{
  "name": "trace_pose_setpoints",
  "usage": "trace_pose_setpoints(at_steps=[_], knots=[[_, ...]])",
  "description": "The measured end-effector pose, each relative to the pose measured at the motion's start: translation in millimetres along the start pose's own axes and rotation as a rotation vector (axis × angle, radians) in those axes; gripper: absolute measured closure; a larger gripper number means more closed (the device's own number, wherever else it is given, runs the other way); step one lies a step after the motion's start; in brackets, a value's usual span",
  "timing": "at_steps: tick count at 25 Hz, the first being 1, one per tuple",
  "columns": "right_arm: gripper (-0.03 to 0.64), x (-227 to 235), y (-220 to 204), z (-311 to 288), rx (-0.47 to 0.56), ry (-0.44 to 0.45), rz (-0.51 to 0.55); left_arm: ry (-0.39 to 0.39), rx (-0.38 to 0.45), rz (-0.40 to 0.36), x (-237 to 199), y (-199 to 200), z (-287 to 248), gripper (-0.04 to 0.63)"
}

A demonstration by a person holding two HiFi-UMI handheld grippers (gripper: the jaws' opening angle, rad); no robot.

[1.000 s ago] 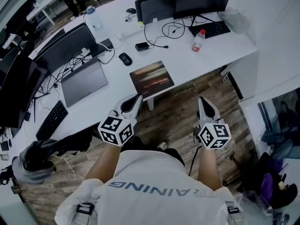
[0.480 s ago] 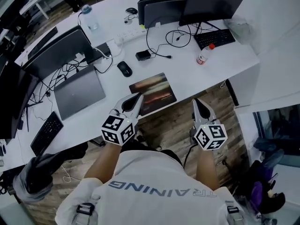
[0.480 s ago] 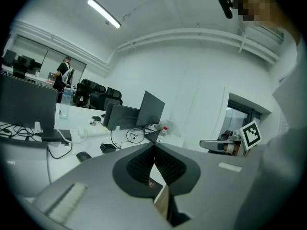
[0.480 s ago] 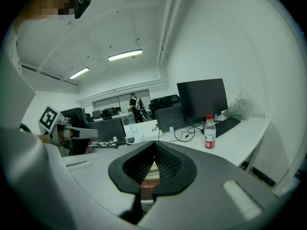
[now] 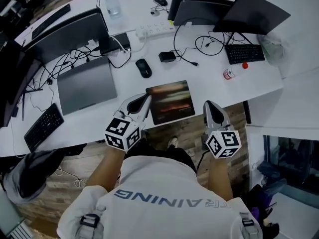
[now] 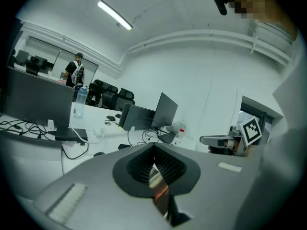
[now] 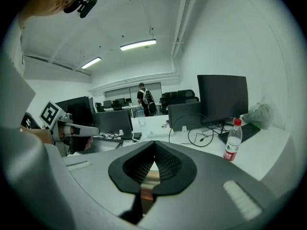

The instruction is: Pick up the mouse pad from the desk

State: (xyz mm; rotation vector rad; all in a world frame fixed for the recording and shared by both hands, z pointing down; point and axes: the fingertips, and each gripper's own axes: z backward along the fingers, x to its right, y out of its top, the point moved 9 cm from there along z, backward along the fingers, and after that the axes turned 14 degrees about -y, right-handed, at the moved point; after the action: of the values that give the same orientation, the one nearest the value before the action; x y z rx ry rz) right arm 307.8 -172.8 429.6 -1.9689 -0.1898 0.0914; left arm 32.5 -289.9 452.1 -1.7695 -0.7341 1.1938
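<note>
**Both grippers level at the near edge of the desk, mouse pad flat between them**

The long white desk (image 5: 212, 83) fills the upper half of the head view. A closed grey laptop (image 5: 85, 85) lies on its left part.

Pose: the left forearm (image 5: 108, 166) and right forearm (image 5: 220, 176) both reach forward from the torso, roughly parallel. The marker cubes sit at the wrists and the jaws point toward the desk, tilted slightly down.

The dark rectangular mouse pad with a reddish-brown print (image 5: 171, 101) lies flat at the desk's near edge, between the two gripper tips.

The left gripper (image 5: 144, 99) has its jaws pressed together with nothing pinched. Its tip is just beside the pad's left edge; contact cannot be told.

The right gripper (image 5: 209, 105) also has its jaws pressed together and is empty. Its tip is at the desk edge, clear of the pad's right side.

A black computer mouse (image 5: 143, 67) sits beyond the pad. A small clear bottle with a red cap (image 5: 233, 72) lies on the desk to the right.
</note>
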Motion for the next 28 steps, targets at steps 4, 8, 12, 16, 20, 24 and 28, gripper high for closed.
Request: trace_pose_setpoints(at_steps=[4,8,12,16,20,24,28], knots=[[0.604,4.6,2.6,-22.7,-0.007,0.096,0.019,0.089,0.024,-0.002,7.1,0.6,4.8,0.595],[0.603,19.4,0.0,-26.7,-0.024,0.159,0.032,0.173,0.056,0.017,25.5,-2.8,7.4,0.595],[0.604,42.7,-2.0,-26.6,-0.040,0.175,0.042,0.216,0.069,0.027,40.7,-8.4,-1.9,0.595],[0.603,55.3,-10.1,-28.3,-0.069,0.182,0.062,0.244,0.079,0.042,51.9,-13.6,-5.3,0.595],[0.603,54.2,-18.6,-32.2,-0.093,0.196,0.093,0.267,0.070,0.041,57.2,-17.5,-1.9,0.595],[0.566,52.8,-35.6,-44.2,-0.194,0.206,0.137,0.286,0.063,0.045,56.1,-18.9,3.8,0.595],[0.494,50.2,-59.1,-61.5,-0.313,0.213,0.220,0.297,0.052,0.050,52.4,-21.0,4.9,0.595]])
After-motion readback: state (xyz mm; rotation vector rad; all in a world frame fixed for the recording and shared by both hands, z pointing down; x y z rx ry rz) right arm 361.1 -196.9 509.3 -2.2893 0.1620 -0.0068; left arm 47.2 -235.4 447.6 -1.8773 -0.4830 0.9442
